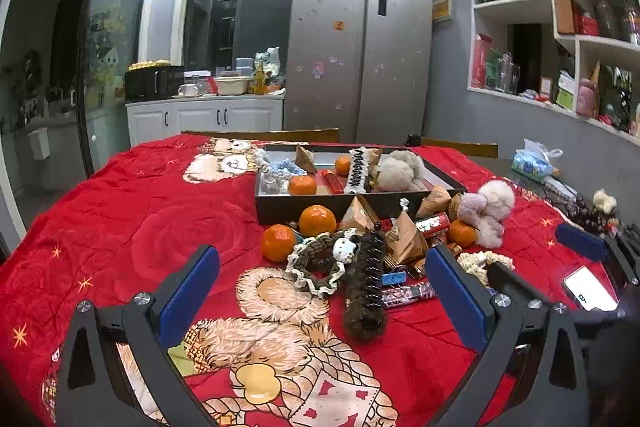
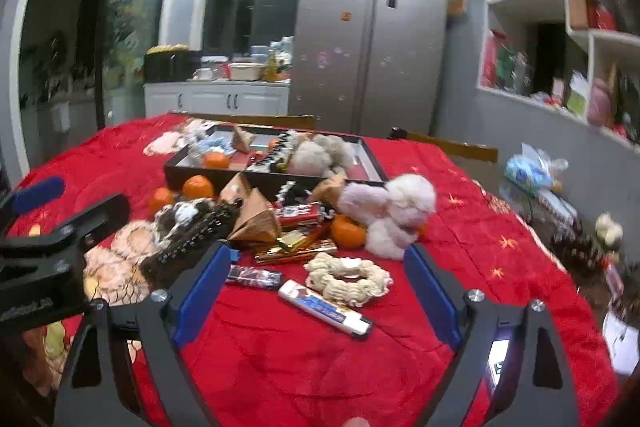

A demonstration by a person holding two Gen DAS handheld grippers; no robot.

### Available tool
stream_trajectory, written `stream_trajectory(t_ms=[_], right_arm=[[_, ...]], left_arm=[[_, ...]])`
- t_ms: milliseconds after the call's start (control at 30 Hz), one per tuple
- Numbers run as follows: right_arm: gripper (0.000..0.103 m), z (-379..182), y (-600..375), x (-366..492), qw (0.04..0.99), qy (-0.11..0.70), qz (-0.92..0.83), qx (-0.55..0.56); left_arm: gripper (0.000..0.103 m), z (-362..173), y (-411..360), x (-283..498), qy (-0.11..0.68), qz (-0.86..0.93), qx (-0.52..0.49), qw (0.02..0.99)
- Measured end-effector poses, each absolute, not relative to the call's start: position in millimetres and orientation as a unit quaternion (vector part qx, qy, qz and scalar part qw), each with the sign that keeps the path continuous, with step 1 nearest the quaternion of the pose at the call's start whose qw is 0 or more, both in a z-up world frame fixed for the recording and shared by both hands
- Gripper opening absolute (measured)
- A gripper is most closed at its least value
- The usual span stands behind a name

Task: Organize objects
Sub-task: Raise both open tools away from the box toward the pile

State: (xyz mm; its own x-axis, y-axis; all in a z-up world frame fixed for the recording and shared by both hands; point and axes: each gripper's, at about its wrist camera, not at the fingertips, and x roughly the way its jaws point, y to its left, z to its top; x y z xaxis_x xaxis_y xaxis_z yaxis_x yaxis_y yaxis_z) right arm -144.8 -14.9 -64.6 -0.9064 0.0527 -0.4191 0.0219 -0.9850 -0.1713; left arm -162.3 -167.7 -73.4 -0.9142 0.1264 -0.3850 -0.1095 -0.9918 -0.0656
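Both the left hand-held gripper (image 1: 322,291) and right hand-held gripper (image 2: 318,287) hover with jaws apart, holding nothing. Loose items crowd just beside the tray (image 1: 280,205), apparently awaiting sorting into it.

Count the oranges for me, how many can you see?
5. Two lie in the tray: orange and orange. Three sit on the red blanket: oranges. The pile may hide more.

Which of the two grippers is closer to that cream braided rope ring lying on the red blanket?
The right gripper: the cream braided rope ring lies between its open fingers. The left gripper sits further left, over the dark brown fuzzy hair clip.
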Motion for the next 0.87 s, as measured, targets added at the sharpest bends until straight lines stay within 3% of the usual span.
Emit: stream_trajectory(t_ms=[167,333,667,867], right_arm=[[0.09,-68,-35,-141,0.022,-0.137,0.969,-0.207],[0.09,-63,-11,-145,0.018,-0.076,0.973,-0.216],[0.09,-64,-12,-145,0.016,-0.077,0.973,-0.218],[0.09,-71,13,-151,0.0,-0.003,0.969,-0.245]], left_arm=[[0.103,-73,-160,-160,-0.003,0.979,-0.195,0.062],[0.103,-74,-167,-160,-0.02,0.979,-0.194,0.063],[0.103,-74,-167,-162,-0.021,0.977,-0.202,0.069],[0.103,-73,-171,-161,-0.029,0.977,-0.2,0.071]])
